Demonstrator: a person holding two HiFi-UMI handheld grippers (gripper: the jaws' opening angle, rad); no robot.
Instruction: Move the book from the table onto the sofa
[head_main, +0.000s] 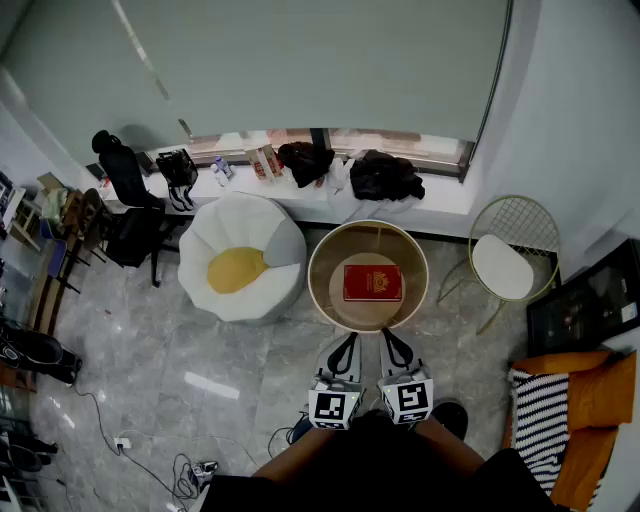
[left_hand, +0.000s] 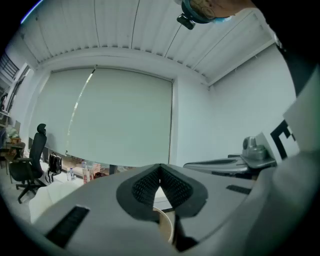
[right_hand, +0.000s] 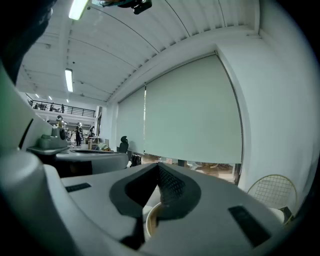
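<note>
Grey floor tiles (head_main: 150, 380) surround the round table (head_main: 318, 262). Its red book (head_main: 372, 282) lies flat just ahead of the left gripper (head_main: 349, 338) and right gripper (head_main: 385, 335), both pressed together and empty, side by side, probably readying a two-sided pickup.

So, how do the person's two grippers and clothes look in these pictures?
The left gripper and the right gripper look alike: a pale grey body that narrows to black jaws. The pads are black with a fine ribbed texture. Each gripper carries a white cube with black square markers. The person wears a dark top.
</note>
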